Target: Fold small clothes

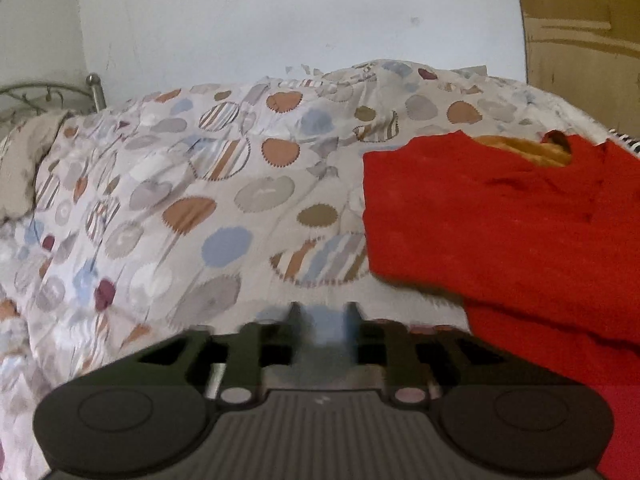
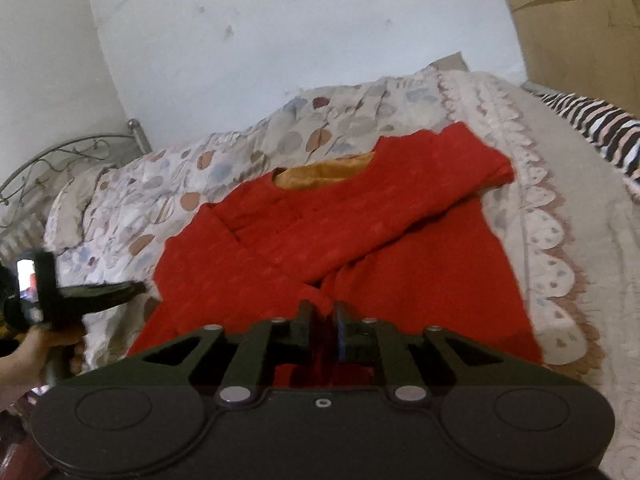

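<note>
- Your right claw (image 2: 322,312) sat at the bottom centre of the right wrist view, its two fingers drawn close together and clenched on the cuff of the red top's sleeve (image 2: 384,220).
- That sleeve ran from the claw diagonally up toward the upper right of the frame, lying across the front of the red top (image 2: 248,268).
- The red top was spread on the bed's patterned quilt (image 2: 132,208), neckline toward the top of the frame, with an orange lining (image 2: 320,174) showing inside the collar.
- Your left claw (image 1: 323,316) was at the bottom centre of the left wrist view, fingers parted with only quilt visible between them; it was released and gripped nothing.
- In that view the red top filled the right side of the frame, just beside the claw but not touching its fingers.
- From the right wrist view, your left claw appeared at the left edge of the frame, its tip just beside the top's left edge; whether it touched the cloth could not be told.
- A metal bed frame (image 2: 60,156) stood at the left of the frame against the white wall (image 2: 280,32).
- A zebra-striped cloth (image 2: 592,128) lay at the right edge.
</note>
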Action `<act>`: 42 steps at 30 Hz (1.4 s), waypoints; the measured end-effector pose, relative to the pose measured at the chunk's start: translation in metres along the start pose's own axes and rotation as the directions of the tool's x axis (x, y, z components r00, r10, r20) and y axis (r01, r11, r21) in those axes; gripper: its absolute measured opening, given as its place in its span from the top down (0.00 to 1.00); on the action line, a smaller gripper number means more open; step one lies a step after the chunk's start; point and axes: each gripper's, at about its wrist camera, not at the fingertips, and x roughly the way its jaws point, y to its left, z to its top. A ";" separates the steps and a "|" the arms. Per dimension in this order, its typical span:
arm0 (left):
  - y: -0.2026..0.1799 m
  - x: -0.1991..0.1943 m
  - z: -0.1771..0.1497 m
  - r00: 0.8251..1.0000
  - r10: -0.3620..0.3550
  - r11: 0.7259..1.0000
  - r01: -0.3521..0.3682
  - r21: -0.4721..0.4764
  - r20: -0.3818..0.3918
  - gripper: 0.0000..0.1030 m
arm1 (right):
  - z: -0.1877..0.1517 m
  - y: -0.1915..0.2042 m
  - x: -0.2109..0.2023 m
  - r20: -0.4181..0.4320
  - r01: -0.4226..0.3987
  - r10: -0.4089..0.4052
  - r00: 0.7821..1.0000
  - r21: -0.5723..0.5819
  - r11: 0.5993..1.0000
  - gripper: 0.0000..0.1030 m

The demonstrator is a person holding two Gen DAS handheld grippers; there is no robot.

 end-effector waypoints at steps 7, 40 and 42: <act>-0.011 -0.068 -0.032 0.987 -0.163 0.986 0.163 -0.026 -0.001 0.23 | -0.012 0.002 -0.032 0.082 0.153 -0.143 0.986 -0.131 0.980 0.33; 0.016 -0.140 -0.126 0.843 -0.538 0.794 0.516 -0.320 0.026 0.35 | -0.117 -0.038 -0.128 -0.022 0.180 -0.179 0.984 0.028 0.983 0.42; 0.015 -0.144 -0.120 0.844 -0.533 0.798 0.523 -0.300 0.052 0.35 | -0.118 -0.037 -0.127 -0.018 0.191 -0.190 0.982 0.033 0.981 0.49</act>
